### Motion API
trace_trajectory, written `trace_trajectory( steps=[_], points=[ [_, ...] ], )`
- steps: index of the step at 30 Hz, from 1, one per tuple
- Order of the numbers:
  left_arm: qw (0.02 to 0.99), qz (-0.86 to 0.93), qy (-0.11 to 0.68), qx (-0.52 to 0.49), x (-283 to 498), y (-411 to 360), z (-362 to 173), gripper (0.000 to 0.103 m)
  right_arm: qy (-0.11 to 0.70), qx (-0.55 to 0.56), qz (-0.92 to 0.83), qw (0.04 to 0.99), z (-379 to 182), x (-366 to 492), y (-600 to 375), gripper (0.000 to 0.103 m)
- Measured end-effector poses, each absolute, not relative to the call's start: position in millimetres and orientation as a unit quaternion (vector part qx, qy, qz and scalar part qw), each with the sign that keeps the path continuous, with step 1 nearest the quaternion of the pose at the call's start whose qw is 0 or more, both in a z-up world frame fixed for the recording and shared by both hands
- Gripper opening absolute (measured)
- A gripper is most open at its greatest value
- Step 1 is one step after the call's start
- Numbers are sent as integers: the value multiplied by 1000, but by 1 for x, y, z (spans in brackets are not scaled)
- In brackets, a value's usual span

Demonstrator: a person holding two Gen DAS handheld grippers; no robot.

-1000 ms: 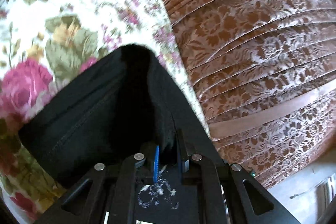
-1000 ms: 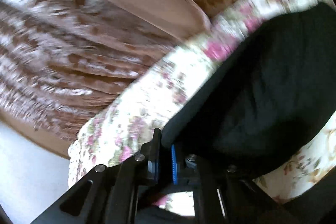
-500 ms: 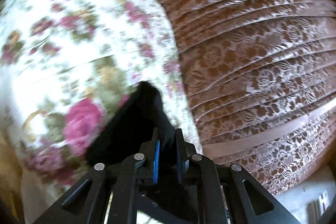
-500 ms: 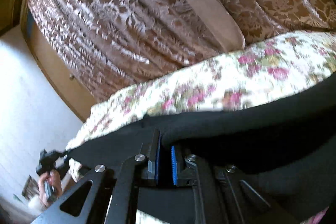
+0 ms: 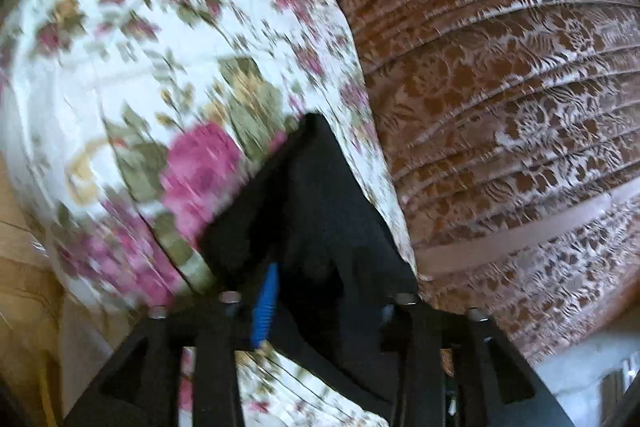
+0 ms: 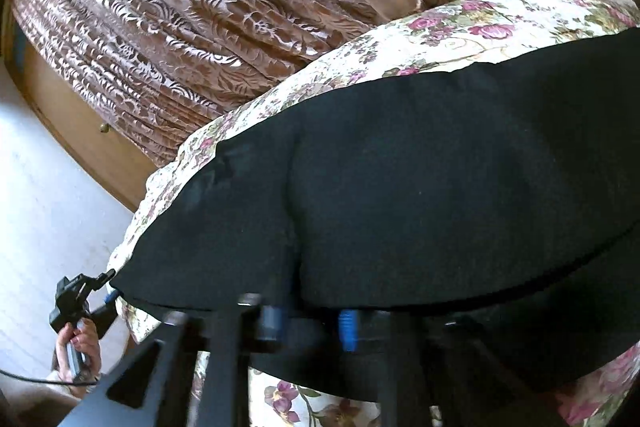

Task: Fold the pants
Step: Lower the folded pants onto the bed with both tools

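both tongs, left tongs (image 5: pixel 320 301) and right tongs (image 6: pixel 308 323), have just been opening, black pants (image 6: pixel 400 187) lying loose between them on the floral bed (image 6: pixel 460 23)

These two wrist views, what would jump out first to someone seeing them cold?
The black pants, folded into a long band across the flowered bedspread, fill the right wrist view. Behind the bed hangs a brown patterned curtain. At the lower left of that view, a hand holds the left gripper at the pants' far end.
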State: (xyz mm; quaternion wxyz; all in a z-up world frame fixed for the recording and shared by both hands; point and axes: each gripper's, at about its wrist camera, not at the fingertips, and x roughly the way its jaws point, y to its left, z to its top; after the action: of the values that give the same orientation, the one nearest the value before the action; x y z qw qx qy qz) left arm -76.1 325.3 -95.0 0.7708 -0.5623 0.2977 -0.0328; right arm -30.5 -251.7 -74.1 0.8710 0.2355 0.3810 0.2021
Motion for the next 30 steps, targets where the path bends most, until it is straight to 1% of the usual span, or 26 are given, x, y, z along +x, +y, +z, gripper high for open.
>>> trace_trajectory(
  steps=[2,6,8,10,12,13,14,15,17,18,20,24,26,28,30],
  points=[
    [762,-51,297,-573,-74,320,-96,49,387,253,204,863,-74,-28,-256,31],
    [773,-44,294,-560,-71,312,-92,49,390,268,185,861,-73,-23,-264,31],
    [780,-37,298,-549,-67,308,-91,49,385,284,179,860,-73,-23,-272,33],
    [788,-20,310,-531,-62,302,-90,39,383,293,166,860,-74,-21,-278,33],
    [794,-14,322,-515,-57,297,-92,26,384,307,159,856,-76,-19,-285,33],
    [796,-10,327,-509,-56,295,-93,22,383,316,159,854,-76,-18,-287,33],
    [798,-6,333,-503,-54,292,-93,12,381,325,159,851,-77,-18,-290,33],
    [801,-2,337,-495,-54,292,-94,8,381,331,157,849,-77,-16,-292,33],
    [808,11,345,-477,-53,291,-94,7,377,339,154,848,-78,-14,-294,33],
    [809,12,342,-477,-54,291,-93,6,370,338,151,852,-77,-13,-295,31],
    [807,7,331,-489,-58,294,-89,6,367,333,144,856,-76,-9,-296,11],
    [807,-5,311,-501,-67,300,-75,6,338,332,163,866,-54,-11,-300,8],
    [812,-6,309,-495,-69,300,-69,6,325,300,171,881,-36,-20,-298,8],
    [818,-4,319,-479,-68,299,-70,6,317,280,183,887,-25,-30,-298,8],
    [814,6,339,-471,-66,298,-78,6,324,269,187,887,-27,-36,-300,8]
  ],
)
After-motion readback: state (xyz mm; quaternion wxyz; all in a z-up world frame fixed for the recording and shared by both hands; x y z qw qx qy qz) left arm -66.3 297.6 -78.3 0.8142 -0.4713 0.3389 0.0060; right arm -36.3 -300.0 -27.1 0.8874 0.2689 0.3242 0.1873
